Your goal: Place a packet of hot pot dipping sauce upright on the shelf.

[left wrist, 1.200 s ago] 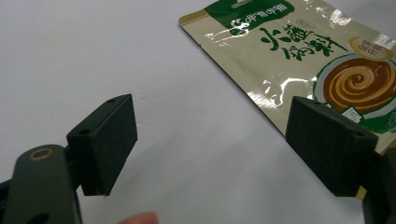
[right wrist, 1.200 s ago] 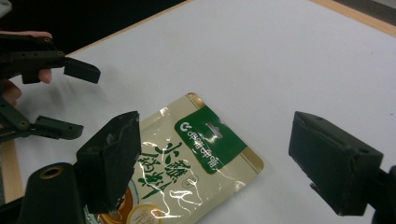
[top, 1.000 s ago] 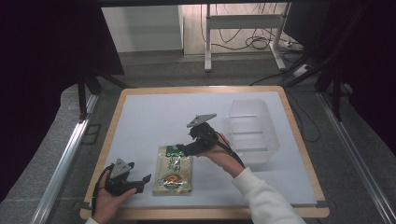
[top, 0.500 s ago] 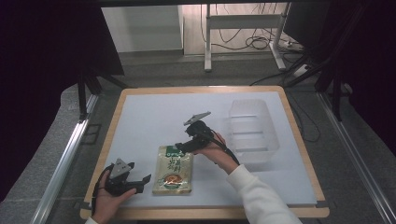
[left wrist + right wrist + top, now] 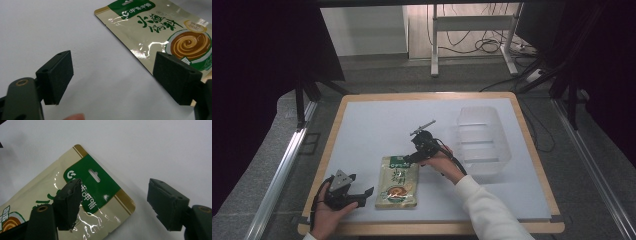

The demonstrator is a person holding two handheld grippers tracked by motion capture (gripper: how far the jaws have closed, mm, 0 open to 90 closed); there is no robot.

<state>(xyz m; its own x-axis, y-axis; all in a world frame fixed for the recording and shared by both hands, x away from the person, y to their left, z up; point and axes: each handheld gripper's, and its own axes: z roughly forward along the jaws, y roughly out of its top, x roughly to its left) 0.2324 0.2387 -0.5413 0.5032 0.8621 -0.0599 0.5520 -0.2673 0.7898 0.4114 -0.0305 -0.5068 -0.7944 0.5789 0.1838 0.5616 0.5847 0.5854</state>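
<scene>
Tabletop [image 5: 377, 120]: white top with a wooden edge.
Food pouch [image 5: 398, 182]: lies flat near the front edge.
Clear plastic box [image 5: 483, 140]: stands on the right side.

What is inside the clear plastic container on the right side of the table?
The clear container looks empty in the high view: through its walls only ridges of its own base and the white table show. The food pouch lies outside it, flat on the table.
</scene>
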